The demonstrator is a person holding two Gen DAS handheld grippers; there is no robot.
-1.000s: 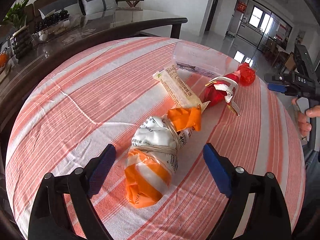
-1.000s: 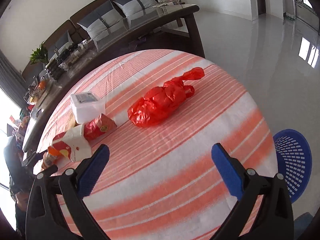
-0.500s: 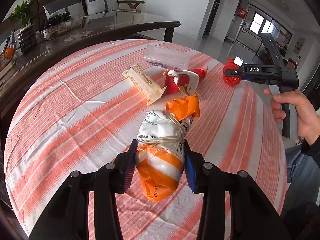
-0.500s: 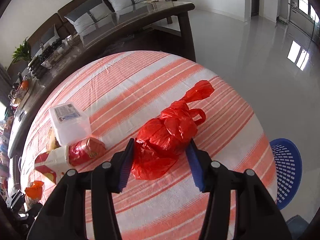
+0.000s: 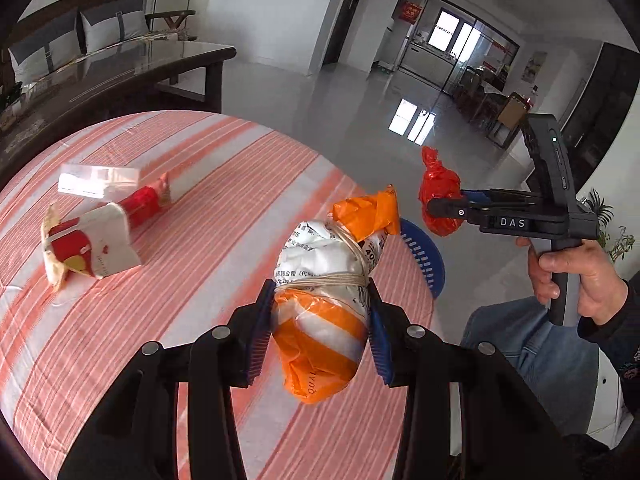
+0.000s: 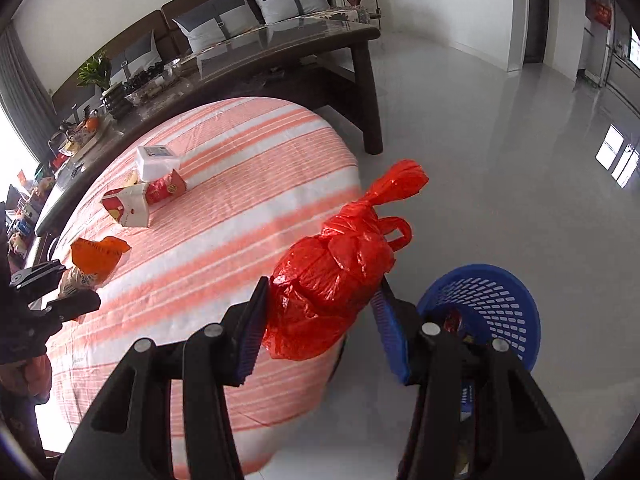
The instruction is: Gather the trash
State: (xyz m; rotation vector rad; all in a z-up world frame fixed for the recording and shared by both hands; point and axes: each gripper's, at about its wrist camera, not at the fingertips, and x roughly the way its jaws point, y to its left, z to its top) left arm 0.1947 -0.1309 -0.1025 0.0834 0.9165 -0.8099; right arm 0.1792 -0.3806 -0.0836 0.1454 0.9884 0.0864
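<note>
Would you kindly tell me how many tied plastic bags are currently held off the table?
2: the orange-and-white bag in the left hand-held gripper, the red bag in the right hand-held gripper.

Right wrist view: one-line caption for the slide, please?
Right gripper clamps a knotted red bag beside the blue basket.

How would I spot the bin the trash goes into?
Start at the round table with the striped orange cloth and look down past its edge to the pale floor. There stands a blue perforated plastic basket, the only blue container around.
</note>
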